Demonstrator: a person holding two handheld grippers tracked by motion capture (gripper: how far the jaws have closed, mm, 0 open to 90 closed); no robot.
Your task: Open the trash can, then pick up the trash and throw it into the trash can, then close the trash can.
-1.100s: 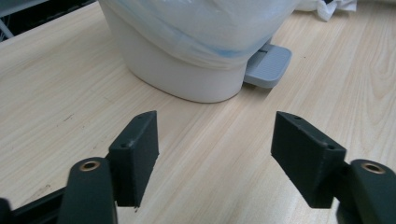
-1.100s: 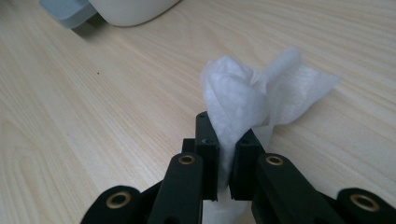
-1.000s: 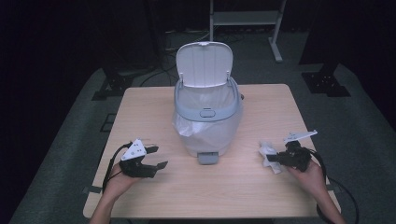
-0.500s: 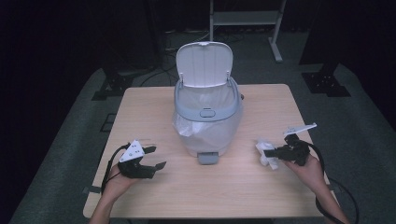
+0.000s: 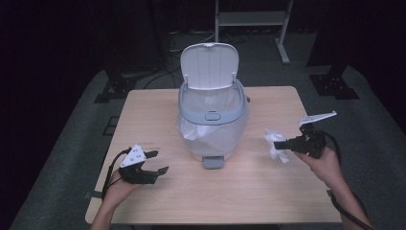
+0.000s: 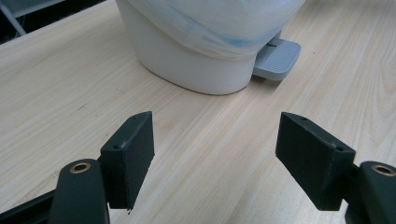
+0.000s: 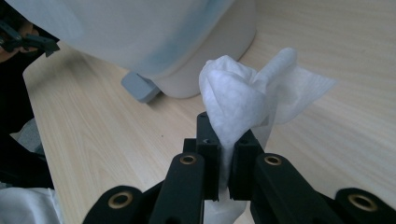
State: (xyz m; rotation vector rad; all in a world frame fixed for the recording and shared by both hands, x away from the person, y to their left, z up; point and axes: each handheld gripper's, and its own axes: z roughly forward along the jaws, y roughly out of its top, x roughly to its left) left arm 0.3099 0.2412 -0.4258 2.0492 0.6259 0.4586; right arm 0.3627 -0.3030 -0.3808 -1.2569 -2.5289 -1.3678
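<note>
the right tongs (image 5: 286,143) are clamped on a crumpled white tissue (image 5: 275,143), held above the counter (image 5: 153,105) to the right of the pedal bin (image 5: 213,122). its open mouth lies up and to the left, so the right hand is nearer. the left tongs (image 5: 159,162) sit apart, empty, front-left of the bin.

The desk (image 5: 158,120) was pale wood-grain laminate, smooth and matt. The bin (image 5: 213,143) looked like slightly glossy white plastic with a thin filmy liner (image 5: 210,103). The wipe (image 7: 247,100) was soft, crumpled tissue, and both claws were matt black plastic.
</note>
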